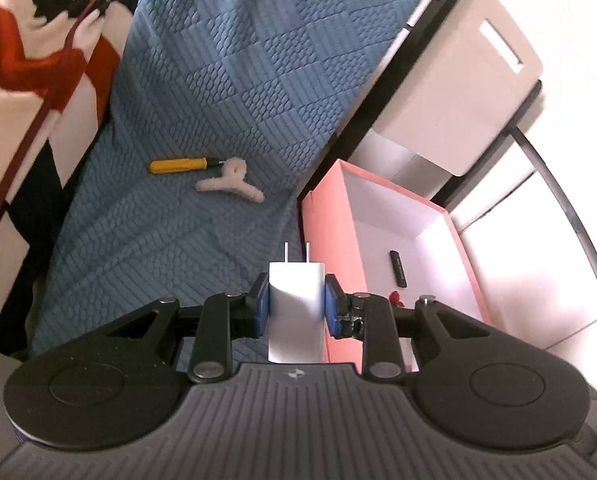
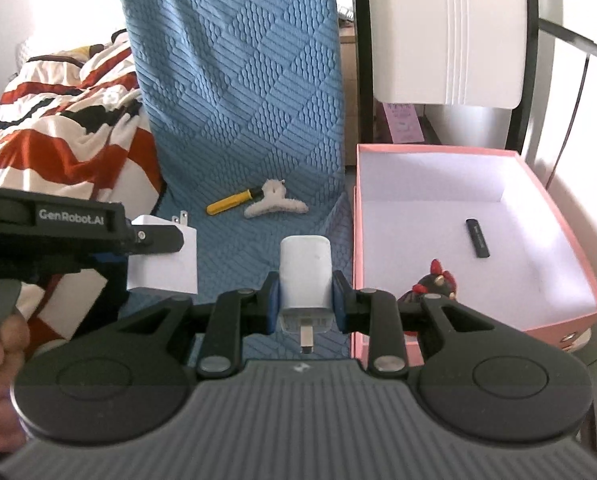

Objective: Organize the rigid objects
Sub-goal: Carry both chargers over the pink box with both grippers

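Left wrist view: my left tongs (image 1: 296,304) squeeze a plug (image 1: 296,300) beside the pink box (image 1: 326,216); my right tongs (image 2: 305,300) squeeze a charger (image 2: 305,276).

You're in a bedroom at home: a bed spread with a blue quilted cover (image 2: 238,92), a rumpled red, white and black blanket (image 2: 62,132) heaped to one side, a fluffy hair claw (image 2: 276,202) lying on the cover, and a pink storage box (image 2: 478,232) alongside.

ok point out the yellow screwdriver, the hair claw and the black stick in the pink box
yellow screwdriver (image 2: 229,202): right wrist view, handle middle
hair claw (image 2: 275,203): right wrist view, body centre
black stick (image 2: 477,238): right wrist view, mid-length
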### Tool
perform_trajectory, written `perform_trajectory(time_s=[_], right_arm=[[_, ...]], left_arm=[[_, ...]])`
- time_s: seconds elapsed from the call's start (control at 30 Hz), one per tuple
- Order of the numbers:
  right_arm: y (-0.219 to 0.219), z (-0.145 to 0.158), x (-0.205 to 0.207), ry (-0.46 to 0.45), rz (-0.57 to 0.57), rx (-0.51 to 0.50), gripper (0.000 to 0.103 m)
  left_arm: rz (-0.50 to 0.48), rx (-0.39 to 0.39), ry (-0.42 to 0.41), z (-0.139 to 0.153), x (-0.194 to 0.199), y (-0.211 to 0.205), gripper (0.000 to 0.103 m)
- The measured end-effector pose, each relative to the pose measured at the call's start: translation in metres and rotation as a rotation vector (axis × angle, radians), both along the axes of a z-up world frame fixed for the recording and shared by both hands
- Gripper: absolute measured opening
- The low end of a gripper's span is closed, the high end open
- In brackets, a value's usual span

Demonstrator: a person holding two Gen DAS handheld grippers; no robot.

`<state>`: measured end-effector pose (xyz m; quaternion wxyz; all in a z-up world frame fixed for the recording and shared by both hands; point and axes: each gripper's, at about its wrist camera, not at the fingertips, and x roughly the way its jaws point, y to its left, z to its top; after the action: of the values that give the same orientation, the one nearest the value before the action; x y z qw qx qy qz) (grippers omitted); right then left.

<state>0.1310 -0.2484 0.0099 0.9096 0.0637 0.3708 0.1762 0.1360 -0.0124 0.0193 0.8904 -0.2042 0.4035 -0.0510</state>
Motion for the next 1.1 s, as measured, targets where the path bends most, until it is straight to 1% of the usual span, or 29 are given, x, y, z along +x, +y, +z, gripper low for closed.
perform_trajectory(time_s=[0.1,0.23,0.37,0.53,0.63,0.8,0.97,1.1], right_arm=[[-0.006,0.008,-0.003,-0.001,0.001,-0.004,0.03],[-0.012,0.014,-0.004,-0.005,0.003,-0.002,0.03],[-0.022,0.017,0.001,-0.012,-0.004,0.0,0.03],[-0.044,0.02,0.006,-0.027,-0.026,0.003,0.03],[-0.063,0.019,0.009,-0.032,-0.046,0.0,0.03],[-0.095,0.015,0.014,-0.009,-0.089,-0.007,0.03],[-0.126,0.011,0.018,-0.007,-0.123,-0.011,0.03],[-0.148,0.005,0.029,0.004,-0.15,-0.006,0.03]], left_arm=[[-0.01,0.012,-0.005,0.01,-0.008,-0.005,0.032],[-0.022,0.02,-0.001,0.015,-0.012,-0.015,0.032],[-0.037,0.022,0.014,0.013,-0.01,-0.027,0.032],[-0.055,0.024,0.027,0.011,-0.001,-0.049,0.032],[-0.07,0.016,0.027,0.013,0.008,-0.068,0.032],[-0.111,-0.01,0.02,0.019,0.023,-0.105,0.032],[-0.159,-0.008,0.015,0.021,0.043,-0.144,0.032],[-0.189,-0.004,0.019,0.021,0.057,-0.171,0.032]])
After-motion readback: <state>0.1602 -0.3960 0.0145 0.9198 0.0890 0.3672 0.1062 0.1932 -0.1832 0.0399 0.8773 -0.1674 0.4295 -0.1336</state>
